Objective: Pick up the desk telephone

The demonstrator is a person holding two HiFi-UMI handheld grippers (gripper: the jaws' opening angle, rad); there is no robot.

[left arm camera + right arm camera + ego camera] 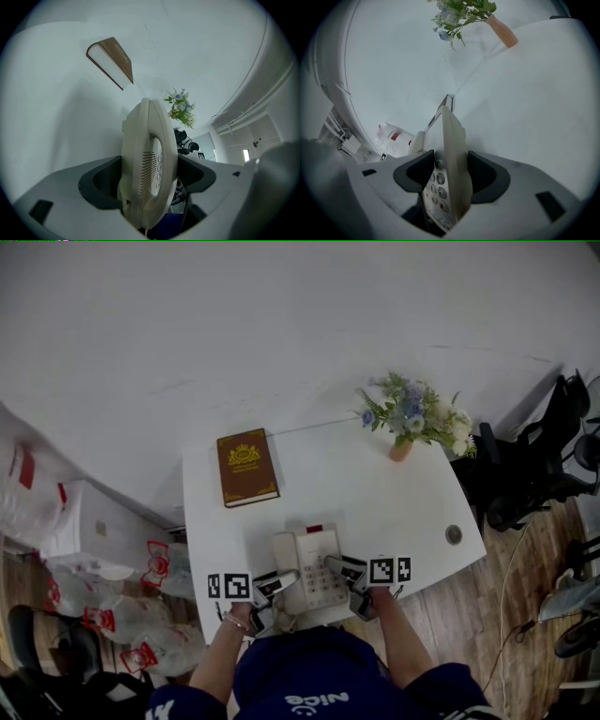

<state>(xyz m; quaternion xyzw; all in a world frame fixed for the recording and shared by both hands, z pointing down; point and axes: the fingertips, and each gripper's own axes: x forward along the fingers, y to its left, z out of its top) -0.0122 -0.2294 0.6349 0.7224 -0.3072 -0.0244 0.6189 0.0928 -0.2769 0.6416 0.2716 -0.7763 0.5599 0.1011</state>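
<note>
Both grippers gripped the cream plastic desk telephone [309, 570]: left gripper [278, 581] clamped on its handset side, right gripper [341, 568] on its keypad side. Telephone was at the white desk's [375, 493] near edge, long axis pointing away from the person.
</note>
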